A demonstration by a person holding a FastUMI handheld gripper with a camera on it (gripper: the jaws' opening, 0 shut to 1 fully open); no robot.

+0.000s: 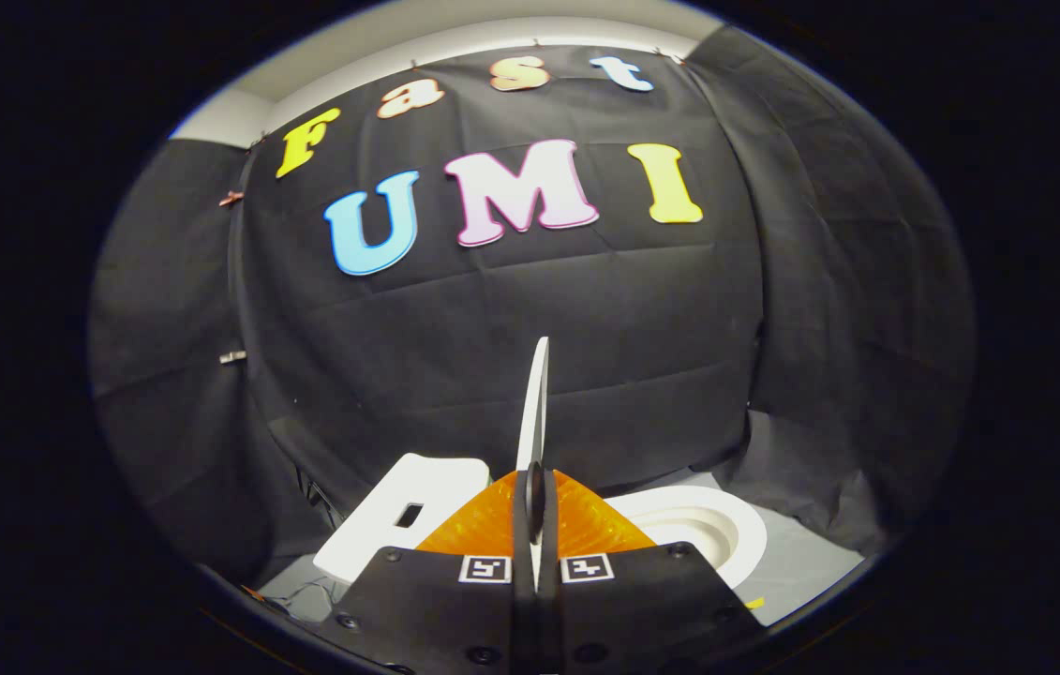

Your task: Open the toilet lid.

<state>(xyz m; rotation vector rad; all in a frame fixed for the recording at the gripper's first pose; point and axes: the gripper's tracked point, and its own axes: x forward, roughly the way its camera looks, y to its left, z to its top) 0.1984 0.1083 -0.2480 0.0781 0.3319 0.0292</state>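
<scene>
1. Standing left of the fingers: the white tank (403, 516), its flat top carrying a dark slot, set against the black cloth (492, 328) of the booth.
2. Rising edge-on straight ahead: the lid (537, 403), thin and white, lifted to near upright between tank and bowl.
3. Pinching that lid: the gripper (535, 497), fingers pressed close together on either face of the lower edge, no gap visible beside the panel.
4. Lying right of the fingers: the seat (708, 530), a white ring left down around the open bowl, on a pale floor (811, 562).
5. Judging progress: opening looking mostly done, with only the last lean back toward the tank apparently remaining.
6. Doing that well: following the hinge arc rather than pulling straight, keeping the squeeze steady to avoid a slip, easing off speed near the tank so as not to bang, letting go only once resting there.
</scene>
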